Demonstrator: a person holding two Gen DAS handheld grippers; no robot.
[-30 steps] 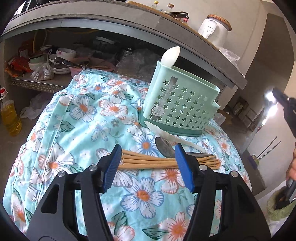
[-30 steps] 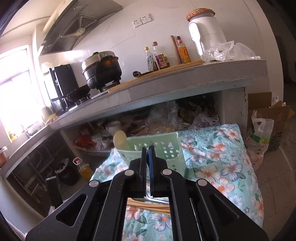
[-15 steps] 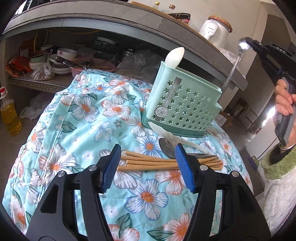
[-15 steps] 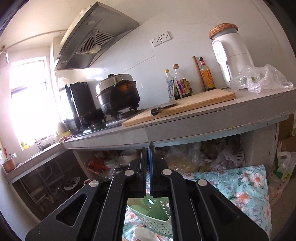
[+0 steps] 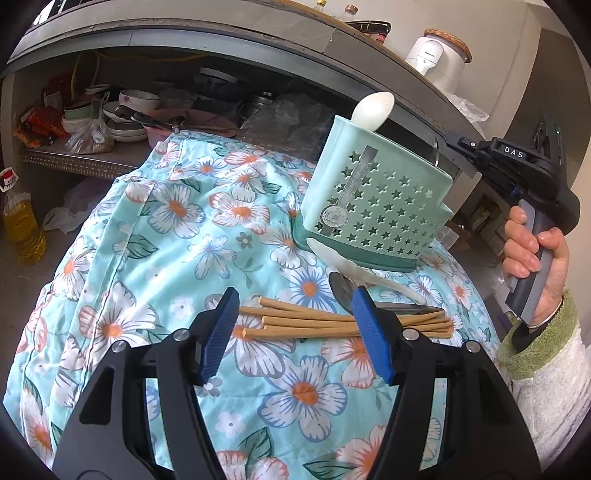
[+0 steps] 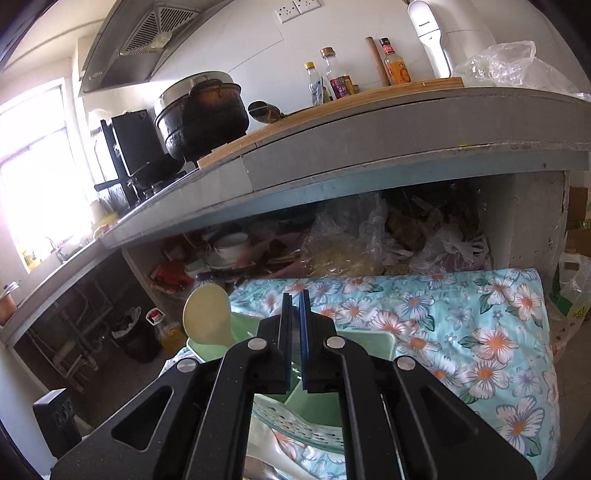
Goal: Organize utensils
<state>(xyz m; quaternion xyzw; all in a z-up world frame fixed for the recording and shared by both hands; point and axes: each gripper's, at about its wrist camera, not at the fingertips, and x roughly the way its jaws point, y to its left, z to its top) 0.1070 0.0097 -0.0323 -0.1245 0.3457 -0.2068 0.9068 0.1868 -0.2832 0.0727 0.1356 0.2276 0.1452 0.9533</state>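
A mint-green utensil holder (image 5: 373, 206) with star holes stands on the floral cloth (image 5: 177, 221), and a white spoon (image 5: 373, 105) sticks up out of it. My left gripper (image 5: 295, 295) hovers open just above a bundle of wooden chopsticks (image 5: 314, 321). Behind them lie a metal spoon (image 5: 341, 288) and another white spoon (image 5: 343, 262). My right gripper (image 5: 448, 142), held by a hand, sits at the holder's far right rim. It is shut on a thin metal spoon (image 5: 436, 155) that hangs into the holder. In the right wrist view that gripper (image 6: 295, 295) is over the holder (image 6: 369, 339), beside the upright white spoon (image 6: 207, 314).
A grey counter edge (image 5: 258, 33) overhangs close behind the holder, with a shelf of bowls (image 5: 125, 114) underneath. An oil bottle (image 5: 22, 221) stands on the floor at left. The cloth drops off at the left and right sides. A green-cuffed sleeve (image 5: 546, 339) is at right.
The right gripper has come in from the right and down with the metal spoon, from high above the holder to its rim. The left gripper has stayed put.
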